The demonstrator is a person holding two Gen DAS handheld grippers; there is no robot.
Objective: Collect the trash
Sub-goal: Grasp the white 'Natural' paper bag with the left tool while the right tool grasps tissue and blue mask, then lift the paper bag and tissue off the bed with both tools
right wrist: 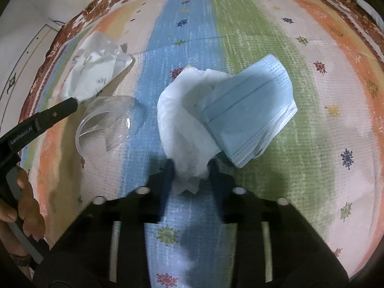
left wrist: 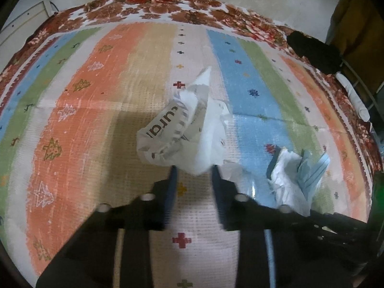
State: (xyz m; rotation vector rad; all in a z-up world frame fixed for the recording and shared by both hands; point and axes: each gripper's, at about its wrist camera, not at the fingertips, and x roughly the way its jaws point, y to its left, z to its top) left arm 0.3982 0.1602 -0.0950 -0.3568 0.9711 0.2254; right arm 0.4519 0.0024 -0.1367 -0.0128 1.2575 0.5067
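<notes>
A crumpled white printed plastic bag [left wrist: 182, 129] lies on the striped cloth, its near end between the fingertips of my left gripper [left wrist: 194, 168], whose jaws stand apart around it. The bag also shows in the right wrist view [right wrist: 96, 69]. A white tissue [right wrist: 184, 129] with a blue face mask [right wrist: 249, 115] lying on it sits before my right gripper [right wrist: 189, 165]; the tissue's near end is between the parted jaws. A clear plastic cup [right wrist: 108, 124] lies on its side left of the tissue. Tissue and mask also show in the left wrist view [left wrist: 295, 175].
A striped patterned cloth [left wrist: 108, 110] covers the surface, over a floral sheet [left wrist: 153, 9] at the far edge. A dark object [left wrist: 312, 50] sits at the far right edge. The left gripper's body [right wrist: 43, 120] and the hand holding it enter the right wrist view.
</notes>
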